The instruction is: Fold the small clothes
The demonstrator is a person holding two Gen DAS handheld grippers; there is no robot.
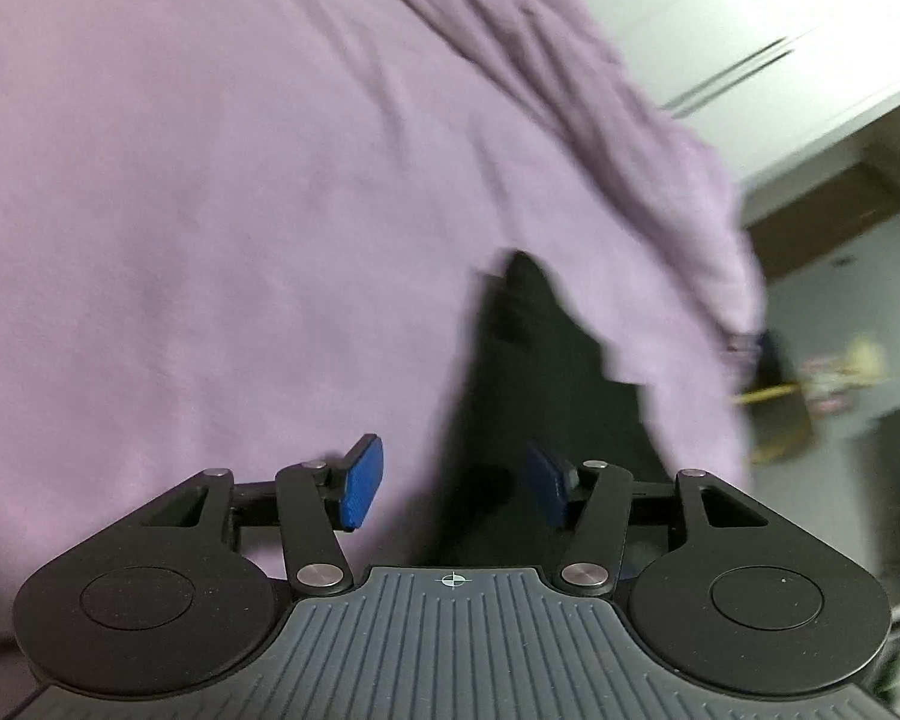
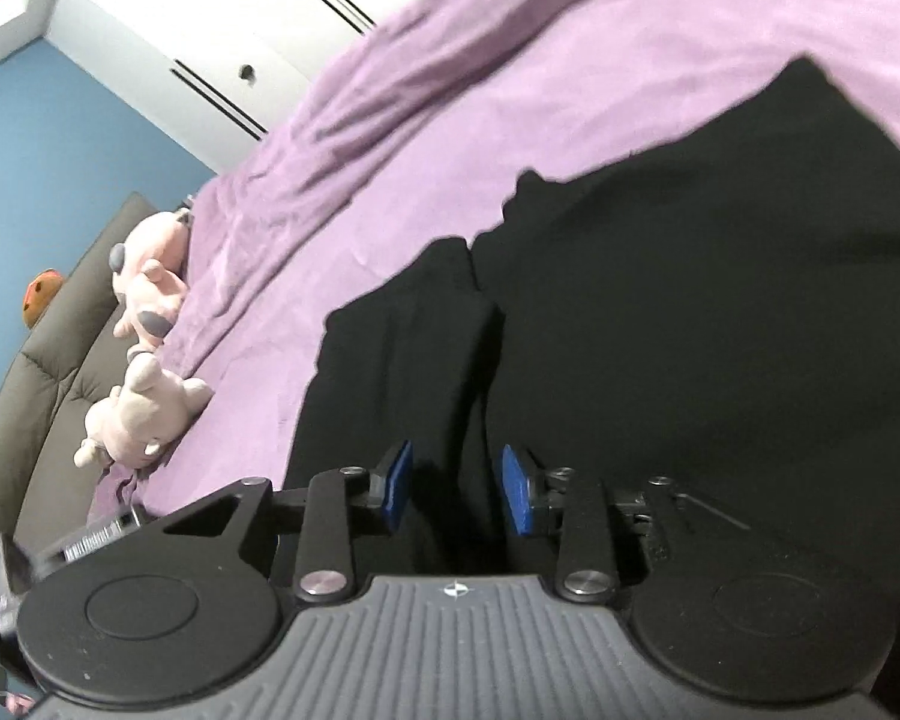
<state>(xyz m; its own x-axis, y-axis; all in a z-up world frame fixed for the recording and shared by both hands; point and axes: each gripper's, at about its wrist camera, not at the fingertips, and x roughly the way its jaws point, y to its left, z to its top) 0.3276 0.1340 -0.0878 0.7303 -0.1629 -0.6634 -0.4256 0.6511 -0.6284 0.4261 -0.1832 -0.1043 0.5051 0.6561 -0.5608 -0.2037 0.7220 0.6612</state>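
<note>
A black garment (image 2: pixel 660 300) lies spread on the purple bed sheet (image 2: pixel 426 138). In the right wrist view it fills the right and middle, with a folded edge running toward my right gripper (image 2: pixel 457 489), which is open and just above the cloth, holding nothing. In the left wrist view a corner of the black garment (image 1: pixel 534 372) lies on the sheet (image 1: pixel 210 210). My left gripper (image 1: pixel 455 480) is open and empty, its blue pads (image 1: pixel 363 480) straddling the garment's left edge.
Two pink plush toys (image 2: pixel 150 288) lie at the bed's far edge against a grey padded headboard (image 2: pixel 60 360). White wardrobe doors (image 2: pixel 222 42) and a blue wall stand behind. In the left wrist view the bed edge (image 1: pixel 744 312) drops off at the right.
</note>
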